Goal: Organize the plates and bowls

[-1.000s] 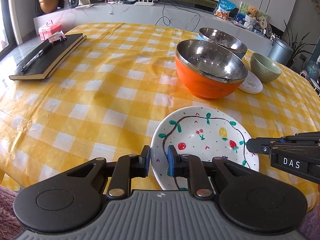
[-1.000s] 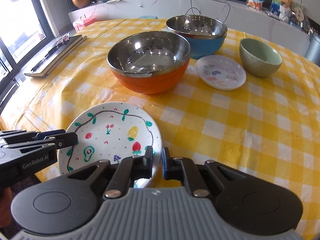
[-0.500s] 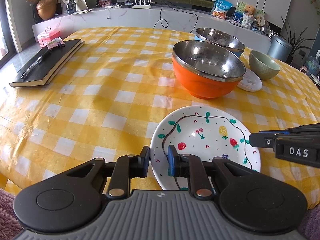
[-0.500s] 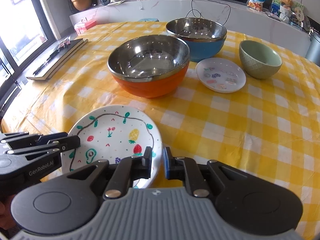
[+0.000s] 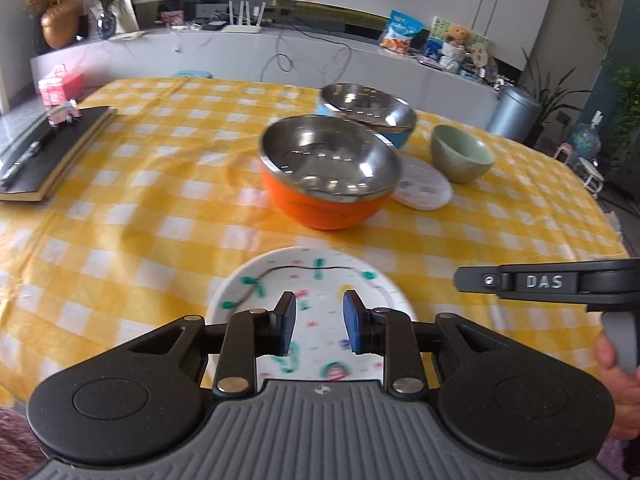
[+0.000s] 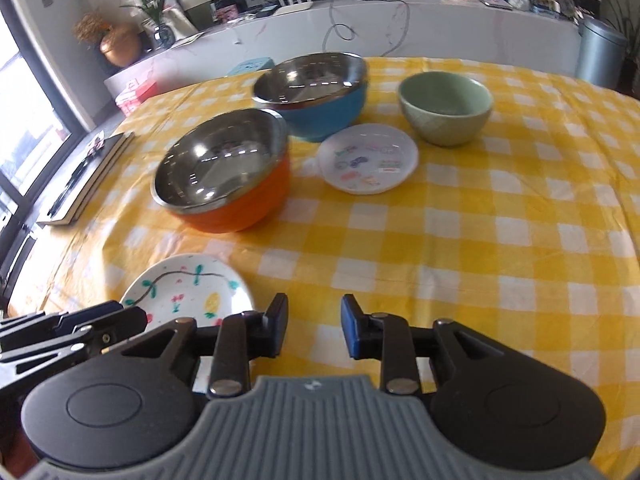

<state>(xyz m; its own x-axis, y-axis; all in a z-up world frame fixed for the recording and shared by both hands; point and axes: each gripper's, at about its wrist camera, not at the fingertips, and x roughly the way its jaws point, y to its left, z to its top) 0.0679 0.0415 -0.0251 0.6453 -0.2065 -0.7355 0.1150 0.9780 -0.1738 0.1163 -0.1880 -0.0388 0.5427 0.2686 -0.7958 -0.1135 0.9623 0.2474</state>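
- A round table covered in a yellow-and-white checked cloth carries all the dishes; a black notebook lies near its left edge.
- An orange bowl with a steel lining sits near the middle of the table, and a blue bowl with a steel lining stands just behind it, toward the far edge.
- A large white plate painted with fruit and a vine lies flat at the near edge of the table. Half a second ago both claws gripped its rim; now neither touches it.
- A small sage-green ceramic bowl sits toward the far right, and a small white plate with coloured doodles lies just in front of the blue bowl.
- The left gripper now has its jaws parted wide, empty, hovering above the large plate.
- The right gripper has also opened wide and swung to the right, over bare cloth, empty.
- This suggests the large plate is set down in its place, and the hands are free for another dish, perhaps the small plate.
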